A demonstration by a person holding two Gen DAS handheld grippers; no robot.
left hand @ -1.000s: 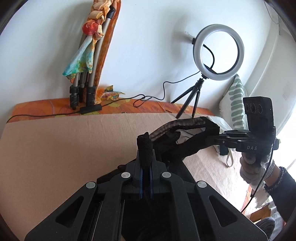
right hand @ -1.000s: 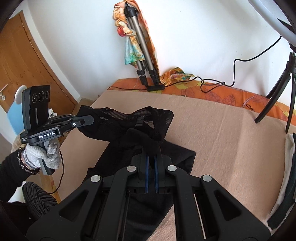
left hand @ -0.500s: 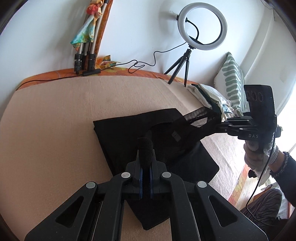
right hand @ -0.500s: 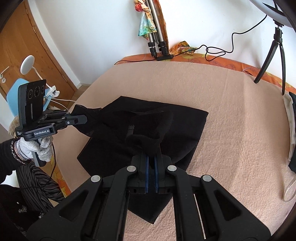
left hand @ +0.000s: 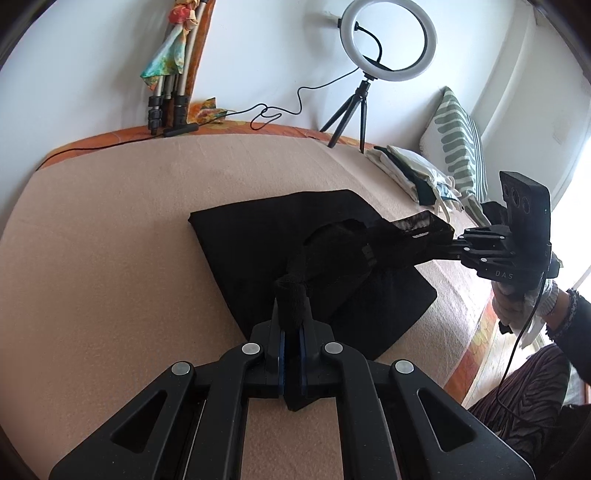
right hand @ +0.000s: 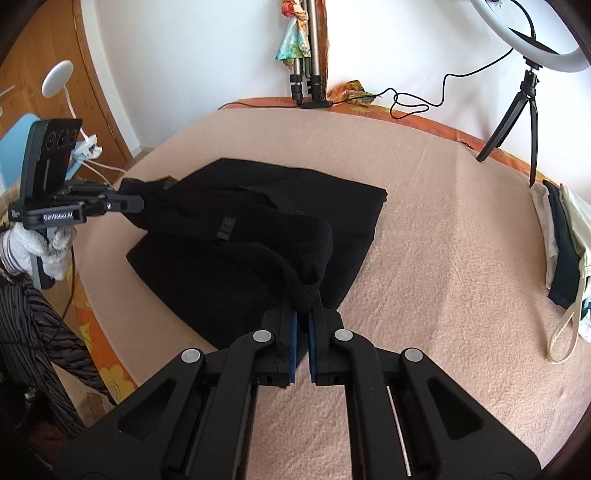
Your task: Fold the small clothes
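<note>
Lowered since the earlier frame, both grippers now hold the black garment (right hand: 229,236) closer to the fuzzy peach blanket (right hand: 443,258). Left gripper (left hand: 291,295) and right gripper (right hand: 306,295) each clamp a knitted waistband corner; its flat body lies spread out.

- L gripper (left hand: 291,314) pads hidden inside bunched garment (left hand: 280,240); grip depth not readable.
- R gripper (right hand: 306,295) tips wrapped by the fabric too.
- Blanket (left hand: 110,240) under garment covered.
- Ring light (right hand: 532,33) cut off by top edge in R view.
- Clothes pile (right hand: 565,236) ran to R edge; items not separable.
- Person's arm (left hand: 569,310) cut at frame edge.
</note>
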